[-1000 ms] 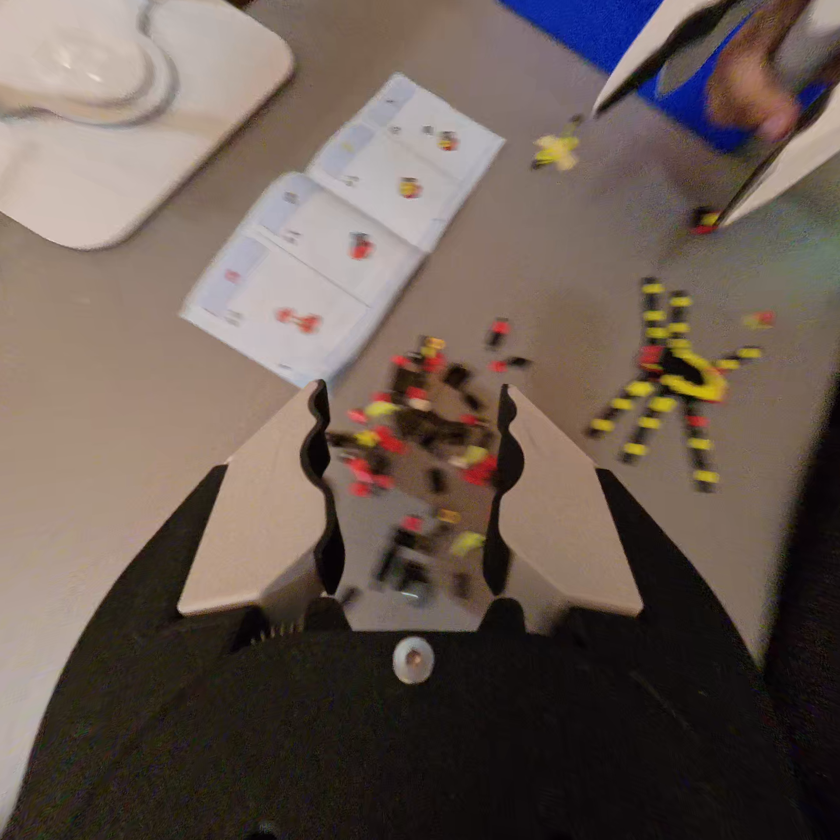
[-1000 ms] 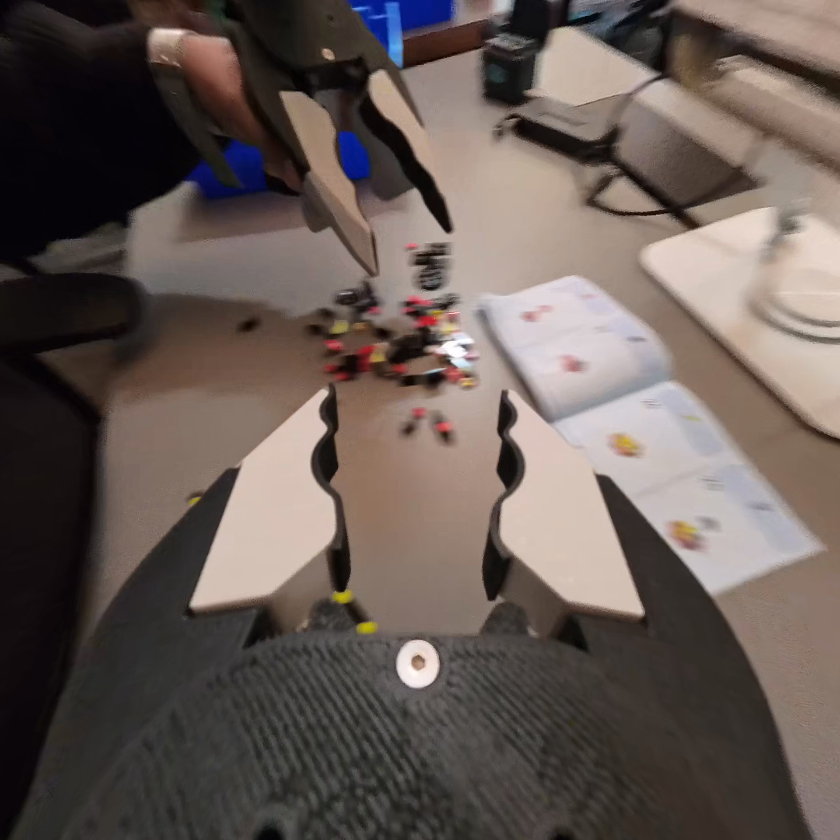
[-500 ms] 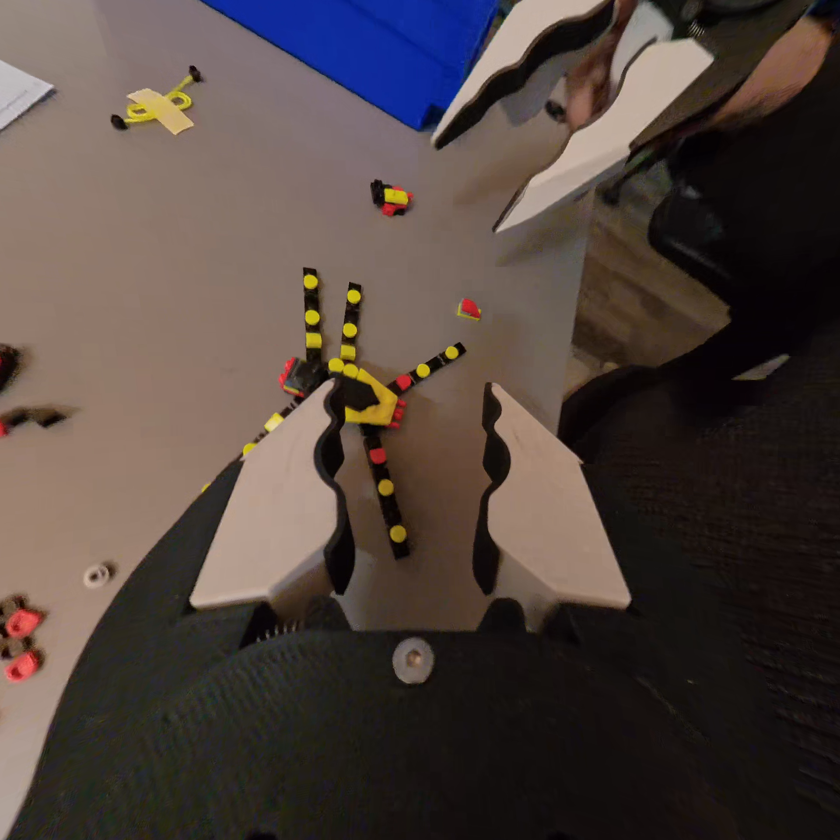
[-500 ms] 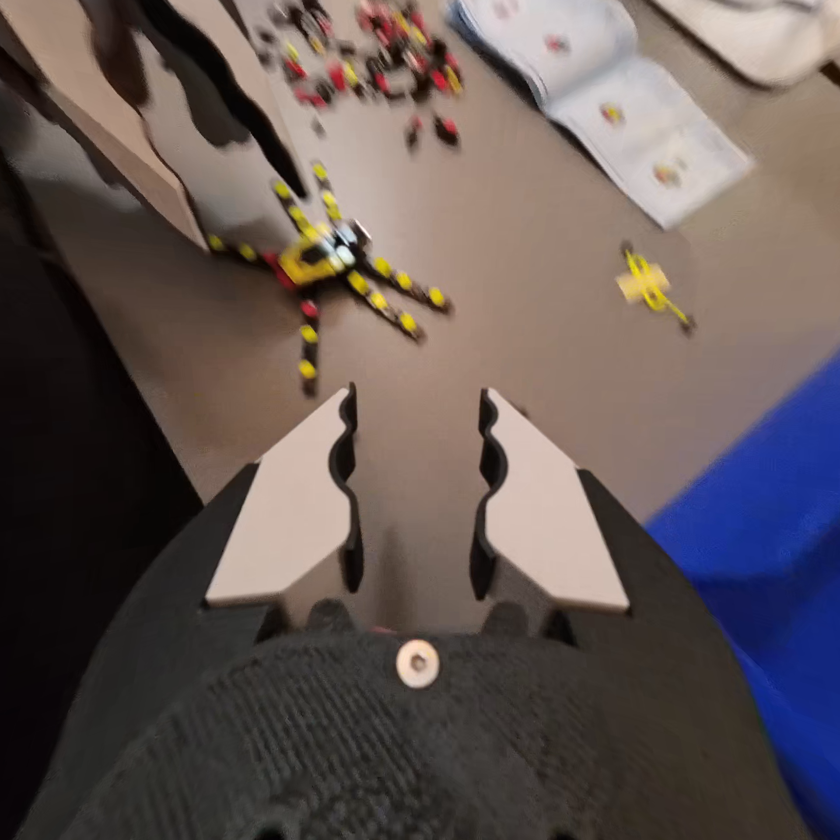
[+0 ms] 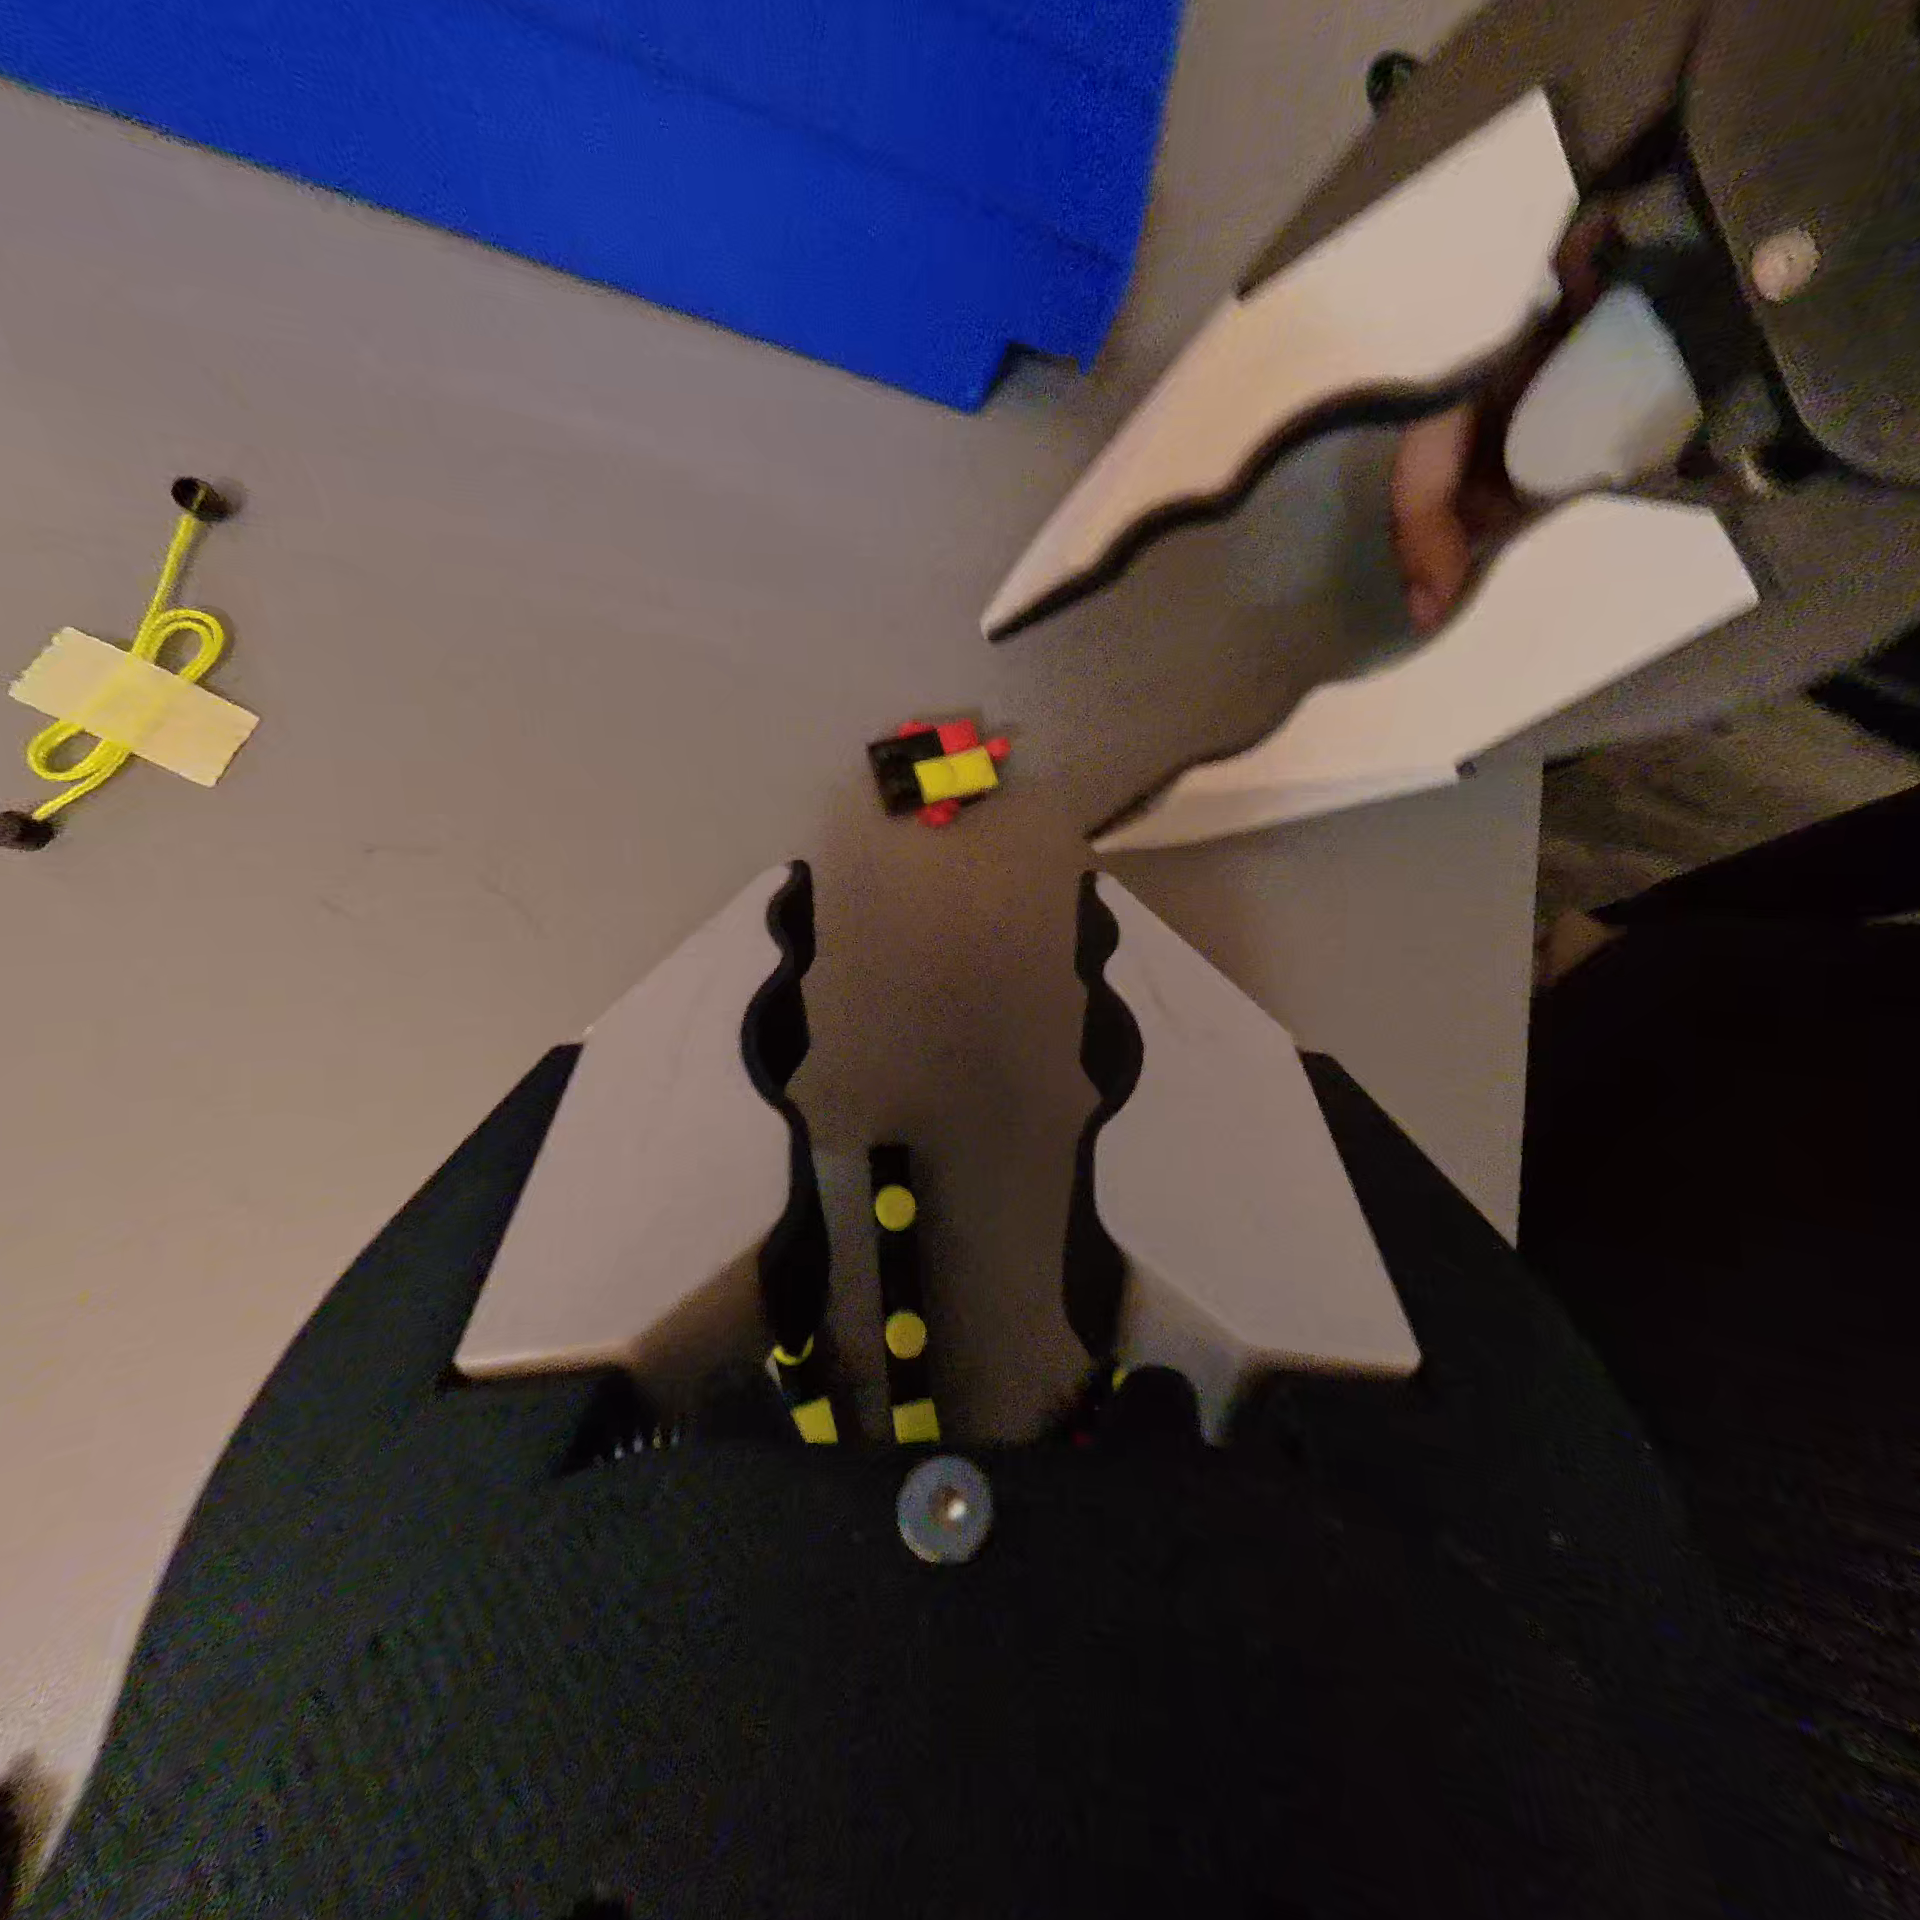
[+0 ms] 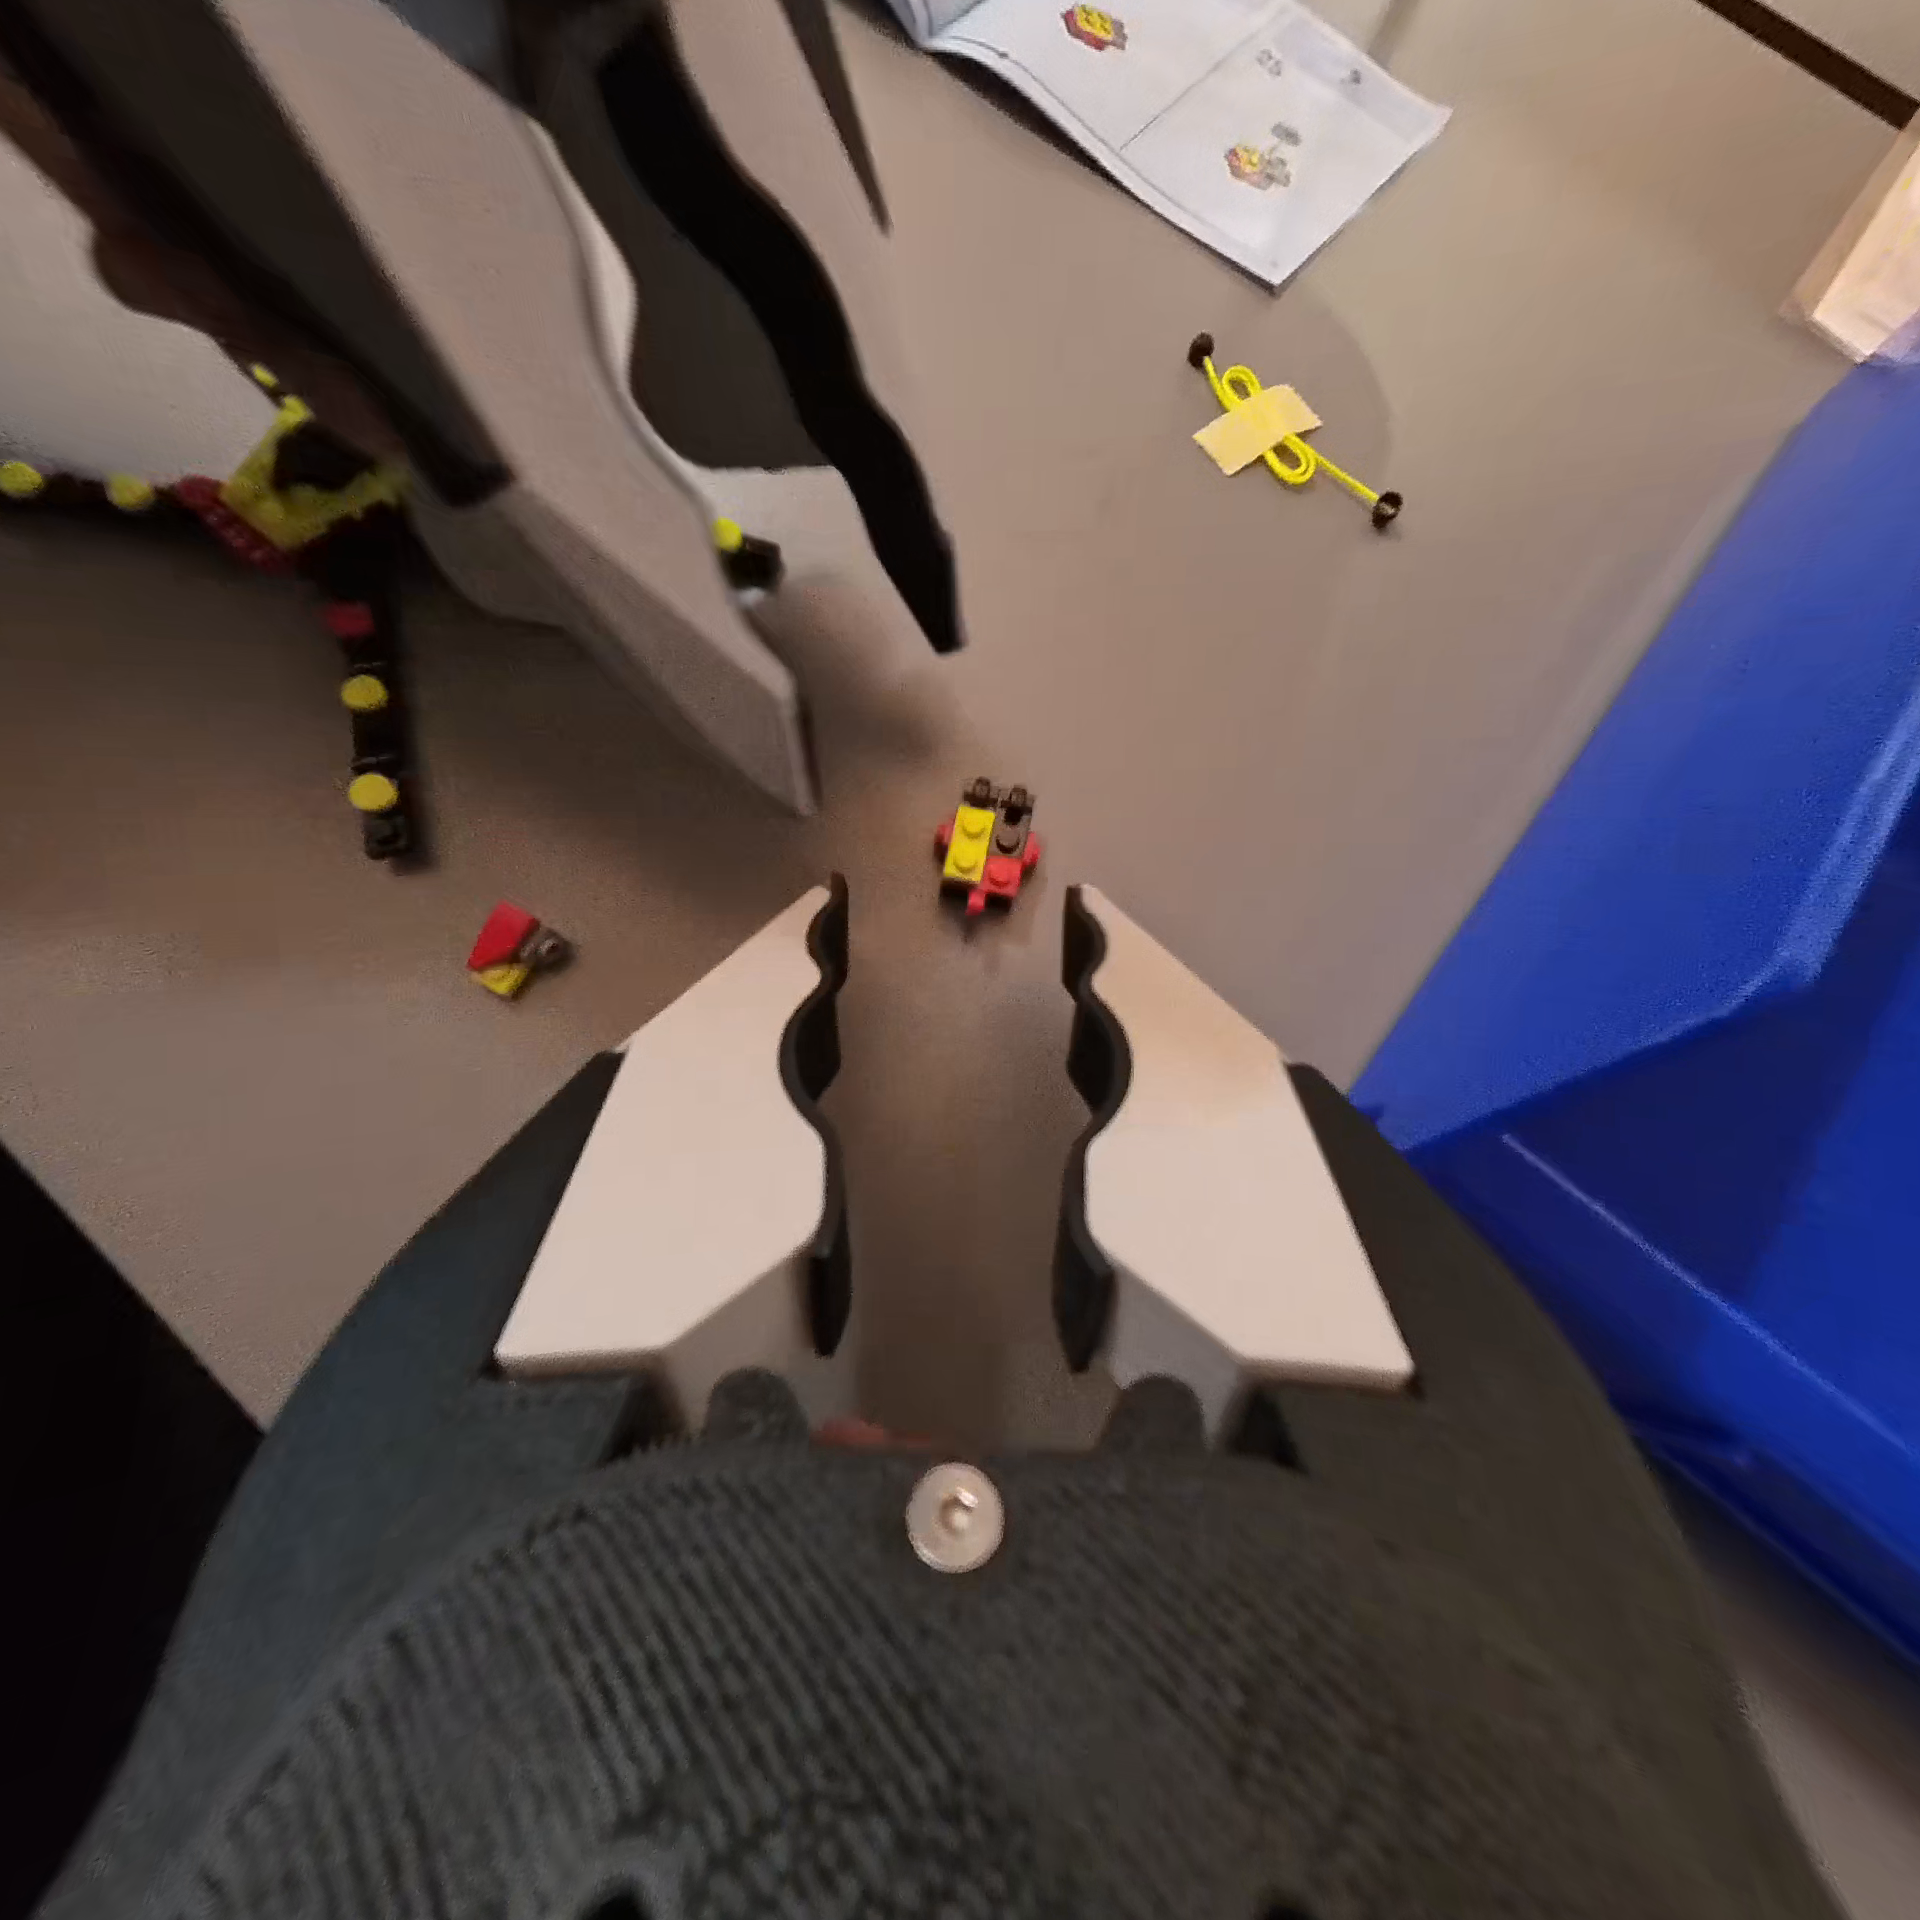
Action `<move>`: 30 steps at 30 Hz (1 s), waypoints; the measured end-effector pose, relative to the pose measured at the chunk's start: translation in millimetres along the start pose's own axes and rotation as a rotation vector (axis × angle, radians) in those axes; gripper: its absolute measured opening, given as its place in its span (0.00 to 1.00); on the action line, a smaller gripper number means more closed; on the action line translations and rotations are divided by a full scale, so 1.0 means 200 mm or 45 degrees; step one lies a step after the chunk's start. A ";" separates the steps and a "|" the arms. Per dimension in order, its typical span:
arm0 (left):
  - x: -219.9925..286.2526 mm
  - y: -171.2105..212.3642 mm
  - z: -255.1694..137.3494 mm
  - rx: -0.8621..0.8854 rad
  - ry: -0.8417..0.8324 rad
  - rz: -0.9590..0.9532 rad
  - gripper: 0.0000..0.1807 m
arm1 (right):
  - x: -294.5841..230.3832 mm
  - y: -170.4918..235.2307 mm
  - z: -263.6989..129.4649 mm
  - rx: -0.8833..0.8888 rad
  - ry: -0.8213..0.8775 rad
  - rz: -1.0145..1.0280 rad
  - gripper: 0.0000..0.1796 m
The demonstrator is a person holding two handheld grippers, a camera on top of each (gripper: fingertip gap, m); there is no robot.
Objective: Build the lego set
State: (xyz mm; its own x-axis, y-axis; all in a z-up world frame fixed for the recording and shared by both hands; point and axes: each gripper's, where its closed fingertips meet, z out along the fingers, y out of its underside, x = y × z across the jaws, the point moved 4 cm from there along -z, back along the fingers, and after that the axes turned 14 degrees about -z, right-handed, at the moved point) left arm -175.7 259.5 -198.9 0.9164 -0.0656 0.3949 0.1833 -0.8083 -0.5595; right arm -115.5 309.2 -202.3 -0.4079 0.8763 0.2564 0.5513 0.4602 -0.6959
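A small red, yellow and black brick assembly (image 5: 940, 769) lies on the grey table, and it also shows in the right wrist view (image 6: 987, 847). My left gripper (image 5: 943, 883) is open and empty, with its tips just short of the assembly. My right gripper (image 6: 954, 891) is open and empty, close to the assembly from the opposite side. Each gripper shows in the other's view: the right (image 5: 1039, 727), the left (image 6: 878, 727). The black and yellow spider model (image 6: 301, 499) lies partly behind the left gripper, and its legs (image 5: 896, 1288) lie beneath the left fingers.
A blue bin (image 6: 1714, 935) stands close on the right, and it also shows in the left wrist view (image 5: 623, 156). A yellow string with tape (image 6: 1273, 431) and the instruction booklet (image 6: 1195, 104) lie farther off. A small red and yellow piece (image 6: 509, 951) lies near the table edge. Less than 4 cm separates the two grippers' tips.
My left gripper swung from the loose-brick pile past the spider model to the small assembly. My right gripper turned and came in close to the same assembly. Both stayed open.
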 end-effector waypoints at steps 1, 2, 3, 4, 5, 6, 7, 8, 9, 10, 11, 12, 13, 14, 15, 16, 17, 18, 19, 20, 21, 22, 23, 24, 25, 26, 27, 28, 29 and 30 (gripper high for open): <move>-0.02 -0.02 0.01 -0.003 0.032 -0.058 0.24 | 0.01 -0.01 0.00 0.018 -0.001 0.014 0.20; -0.04 -0.05 0.02 -0.003 0.069 -0.128 0.21 | 0.01 -0.02 0.00 0.040 0.001 0.042 0.18; -0.06 -0.07 0.03 -0.006 0.110 -0.186 0.20 | 0.02 -0.03 0.00 0.064 -0.006 0.074 0.16; -0.07 -0.08 0.04 -0.012 0.142 -0.225 0.18 | 0.03 -0.03 0.00 0.084 -0.014 0.106 0.13; -0.09 -0.08 0.05 -0.023 0.153 -0.245 0.17 | 0.03 -0.04 0.00 0.099 -0.022 0.130 0.10; -0.10 -0.08 0.06 -0.041 0.159 -0.250 0.17 | 0.03 -0.04 0.01 0.110 -0.036 0.141 0.06; -0.10 -0.08 0.06 -0.059 0.162 -0.248 0.16 | 0.03 -0.04 0.01 0.108 -0.047 0.142 0.01; -0.10 -0.07 0.07 -0.069 0.169 -0.241 0.15 | 0.03 -0.04 0.02 0.099 -0.052 0.139 0.00; -0.10 -0.08 0.08 -0.074 0.180 -0.237 0.14 | 0.03 -0.03 0.03 0.088 -0.058 0.132 0.00; -0.09 -0.08 0.08 -0.076 0.189 -0.238 0.14 | 0.03 -0.03 0.04 0.077 -0.062 0.124 0.00; -0.09 -0.08 0.09 -0.078 0.199 -0.240 0.14 | 0.02 -0.02 0.05 0.067 -0.065 0.116 0.00; -0.08 -0.08 0.10 -0.082 0.205 -0.241 0.14 | 0.02 -0.02 0.06 0.060 -0.067 0.106 0.00; -0.08 -0.08 0.11 -0.088 0.207 -0.240 0.14 | 0.02 -0.02 0.07 0.052 -0.069 0.099 0.00; -0.08 -0.07 0.12 -0.095 0.209 -0.238 0.14 | 0.02 -0.02 0.07 0.042 -0.069 0.093 0.00; -0.08 -0.07 0.13 -0.109 0.207 -0.236 0.13 | 0.02 -0.01 0.07 0.041 -0.068 0.090 0.00; -0.08 -0.07 0.13 -0.111 0.214 -0.240 0.12 | 0.02 -0.01 0.07 0.043 -0.067 0.091 0.00; -0.08 -0.07 0.13 -0.115 0.212 -0.242 0.12 | 0.02 -0.01 0.07 0.046 -0.067 0.097 0.00; -0.08 -0.07 0.13 -0.125 0.213 -0.236 0.12 | 0.02 -0.01 0.08 0.050 -0.069 0.107 0.00; -0.07 -0.07 0.13 -0.130 0.217 -0.232 0.10 | 0.02 -0.01 0.08 0.053 -0.071 0.116 0.00; -0.07 -0.07 0.13 -0.135 0.224 -0.232 0.09 | 0.02 -0.01 0.08 0.054 -0.073 0.123 0.00; -0.06 -0.07 0.13 -0.138 0.231 -0.237 0.08 | 0.02 -0.01 0.08 0.053 -0.072 0.131 0.00; -0.06 -0.07 0.13 -0.141 0.232 -0.237 0.08 | 0.02 -0.01 0.08 0.052 -0.071 0.133 0.00; -0.06 -0.07 0.13 -0.143 0.234 -0.244 0.08 | 0.02 -0.01 0.08 0.049 -0.067 0.133 0.00; -0.07 -0.07 0.13 -0.145 0.236 -0.254 0.08 | 0.03 -0.01 0.08 0.045 -0.061 0.130 0.00; -0.07 -0.07 0.13 -0.146 0.235 -0.258 0.09 | 0.03 -0.01 0.08 0.047 -0.054 0.124 0.00; -0.07 -0.06 0.13 -0.146 0.232 -0.253 0.09 | 0.03 -0.01 0.08 0.052 -0.050 0.122 0.00; -0.08 -0.06 0.14 -0.137 0.229 -0.255 0.10 | 0.03 -0.01 0.08 0.057 -0.048 0.114 0.00; -0.08 -0.06 0.14 -0.131 0.226 -0.256 0.11 | 0.03 -0.01 0.08 0.064 -0.045 0.105 0.00; -0.09 -0.06 0.14 -0.127 0.214 -0.255 0.12 | 0.03 -0.01 0.08 0.071 -0.042 0.103 0.00; -0.09 -0.06 0.13 -0.122 0.196 -0.247 0.13 | 0.03 -0.01 0.08 0.079 -0.040 0.106 0.00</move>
State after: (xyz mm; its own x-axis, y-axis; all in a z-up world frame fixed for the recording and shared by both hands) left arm -185.1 286.6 -218.1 0.8011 0.0137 0.5984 0.3089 -0.8657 -0.3938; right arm -130.7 311.9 -210.5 -0.3860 0.9056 0.1754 0.5382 0.3756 -0.7545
